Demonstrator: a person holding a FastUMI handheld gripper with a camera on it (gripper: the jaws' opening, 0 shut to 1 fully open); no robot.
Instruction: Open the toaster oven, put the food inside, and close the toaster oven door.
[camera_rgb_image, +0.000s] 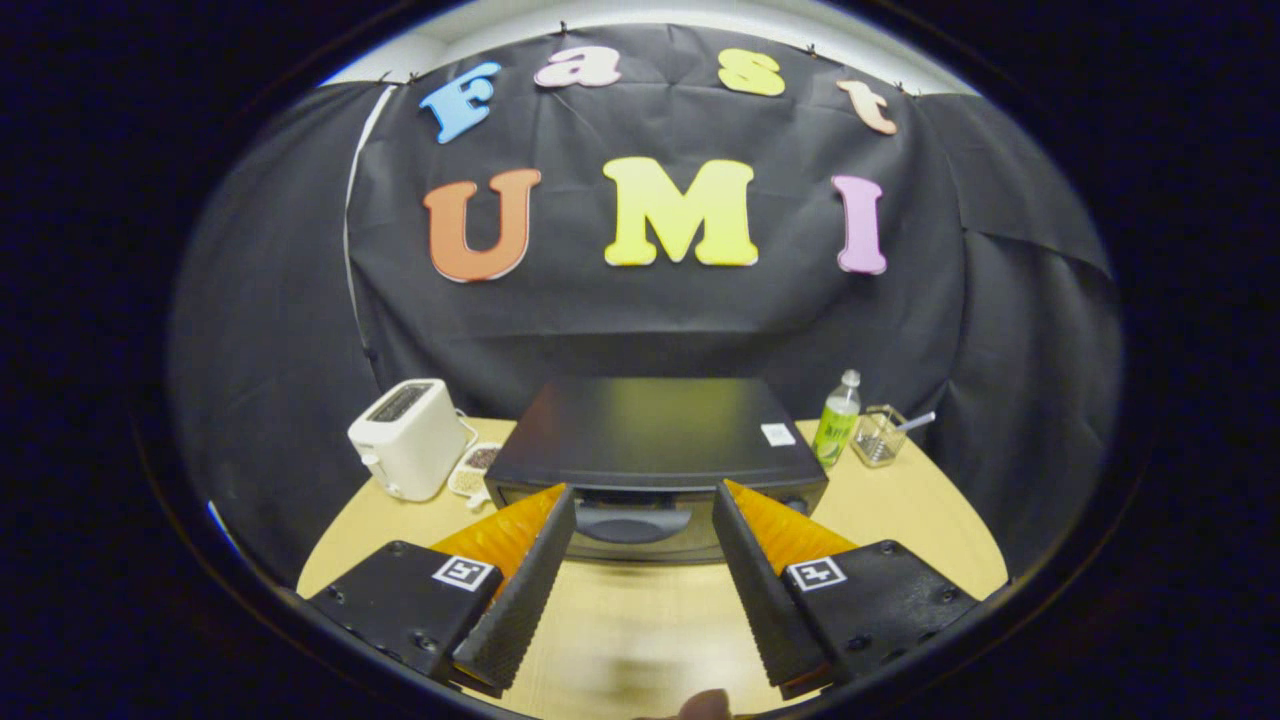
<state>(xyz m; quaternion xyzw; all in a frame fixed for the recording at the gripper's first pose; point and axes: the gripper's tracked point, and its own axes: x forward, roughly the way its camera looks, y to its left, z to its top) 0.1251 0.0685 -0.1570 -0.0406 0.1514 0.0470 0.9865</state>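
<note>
A round, pale wood table stands in a booth walled with black cloth; a strip of white wall shows above the cloth.

On the table there is one black oven, one white toaster, one green-labelled bottle and one clear glass cup with a utensil in it. A small dish sits between the toaster and the oven.

The gripper hangs spread apart, holding nothing, its two fingers reaching toward the oven's front, with bare tabletop between them.

The oven sits mid-table just ahead of the fingers, its door shut; the fingers cover part of its front. The dish is half hidden, its contents unclear. A fingertip pokes in, cut off, at the near edge.
</note>
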